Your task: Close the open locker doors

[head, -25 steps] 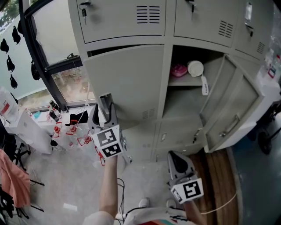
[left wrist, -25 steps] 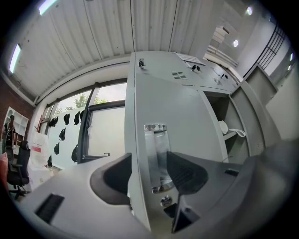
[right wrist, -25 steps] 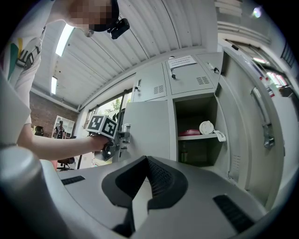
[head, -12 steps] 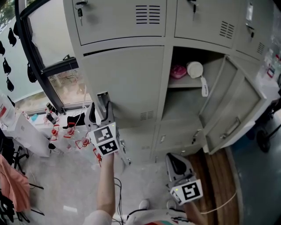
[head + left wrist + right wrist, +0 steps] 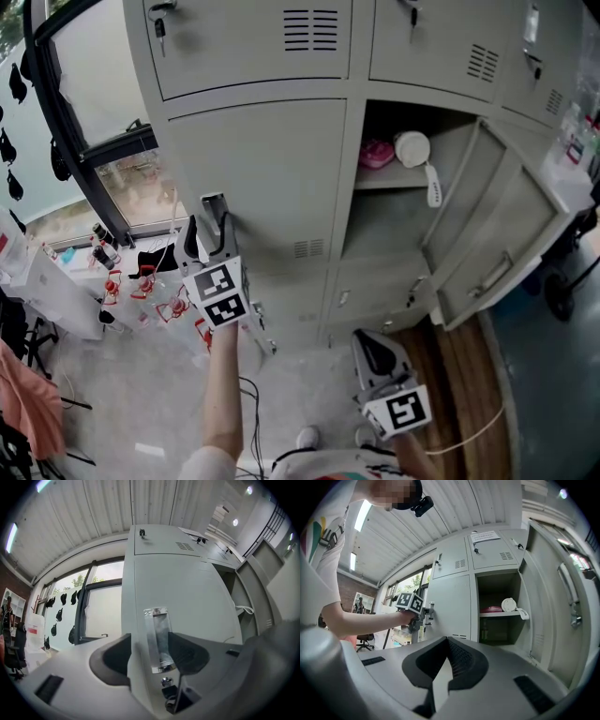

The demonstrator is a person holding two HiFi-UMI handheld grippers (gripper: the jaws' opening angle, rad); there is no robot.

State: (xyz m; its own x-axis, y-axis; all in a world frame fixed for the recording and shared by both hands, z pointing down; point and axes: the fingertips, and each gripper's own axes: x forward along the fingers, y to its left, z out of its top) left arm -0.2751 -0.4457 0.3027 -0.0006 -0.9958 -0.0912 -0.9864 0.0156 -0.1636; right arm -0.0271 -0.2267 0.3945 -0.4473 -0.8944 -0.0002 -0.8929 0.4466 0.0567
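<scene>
Left gripper [image 5: 210, 236] is level at the left locker door [image 5: 272, 169], on its left edge. The metal pull handle [image 5: 158, 639] stands between its jaws. Jaws are part open: the right pad sits against the handle's side and the left pad shows a strip of grey beside the handle, so it is astride, not clamped. The key lock [image 5: 165, 682] sits just under the handle. That door lies flush, or very nearly flush, with the cabinet front — only a thin dark seam shows along its top.

Right gripper [image 5: 377, 345] hangs low near the person's body, well apart from the lockers. Its jaws are closed tip to tip on nothing, and it points toward the open bay.

The open locker door [image 5: 492, 234] is swung out wide to the right, with its inner face and latch bar showing. Its compartment is exposed: the shelf [image 5: 389, 174] carries a pink item [image 5: 377, 153] with a white round object [image 5: 412, 147] just beside it. A white strap hangs off the shelf lip. Nothing touches this door.

The upper row of lockers is shut, and a key [image 5: 157, 28] is in the top-left one. The window [image 5: 127, 178] is left of the cabinet, with small clutter on the floor below it.
</scene>
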